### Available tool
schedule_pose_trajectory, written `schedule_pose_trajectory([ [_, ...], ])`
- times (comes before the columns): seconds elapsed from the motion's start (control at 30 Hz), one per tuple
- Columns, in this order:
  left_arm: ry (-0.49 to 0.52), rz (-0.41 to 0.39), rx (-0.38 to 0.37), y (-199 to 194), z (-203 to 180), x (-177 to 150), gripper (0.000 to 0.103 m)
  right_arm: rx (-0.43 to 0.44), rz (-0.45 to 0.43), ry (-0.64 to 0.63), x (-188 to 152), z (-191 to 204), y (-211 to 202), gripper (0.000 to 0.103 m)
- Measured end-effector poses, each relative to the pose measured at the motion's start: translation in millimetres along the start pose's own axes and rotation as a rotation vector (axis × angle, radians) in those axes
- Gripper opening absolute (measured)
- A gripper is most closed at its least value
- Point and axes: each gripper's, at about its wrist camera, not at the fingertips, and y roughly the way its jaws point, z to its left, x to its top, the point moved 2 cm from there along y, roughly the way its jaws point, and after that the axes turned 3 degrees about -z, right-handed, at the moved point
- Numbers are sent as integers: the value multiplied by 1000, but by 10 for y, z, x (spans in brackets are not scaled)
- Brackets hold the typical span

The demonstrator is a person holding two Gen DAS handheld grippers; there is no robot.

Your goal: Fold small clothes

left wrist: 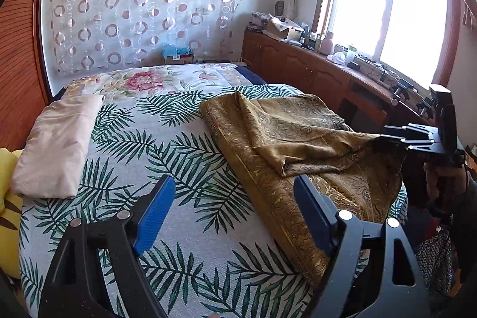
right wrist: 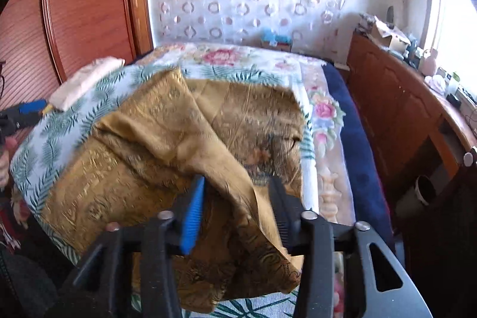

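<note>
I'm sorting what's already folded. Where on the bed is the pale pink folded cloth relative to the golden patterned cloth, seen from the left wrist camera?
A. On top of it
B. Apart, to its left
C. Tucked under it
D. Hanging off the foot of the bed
B: the pink folded cloth lies apart, left of the golden cloth, leaf-print bedcover between.

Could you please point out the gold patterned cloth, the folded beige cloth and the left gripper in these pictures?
gold patterned cloth [left wrist: 298, 121]: left wrist view, on its upper folded layer.
folded beige cloth [left wrist: 56, 145]: left wrist view, on its middle.
left gripper [left wrist: 235, 210]: left wrist view, midway between its blue fingertips.
</note>
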Motion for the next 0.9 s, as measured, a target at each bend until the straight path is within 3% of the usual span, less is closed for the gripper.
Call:
schedule_pose_trajectory([
  [0.17, 7, -4, 4, 3, -31, -4, 82, 12, -68, -44, 24, 150, -133, 58],
  [0.43, 11, -2, 13, -4, -36, -8, 82, 118, -68, -143, 235, 712, 139, 61],
  [0.77, -4, 18, 18, 25, 24, -81, 82, 290, 115, -255, 361, 1288, 991, 61],
  [0.9, -5, 22, 13, 29, 26, -108, 82, 296, 178, -300, 373, 1399, 1276, 61],
])
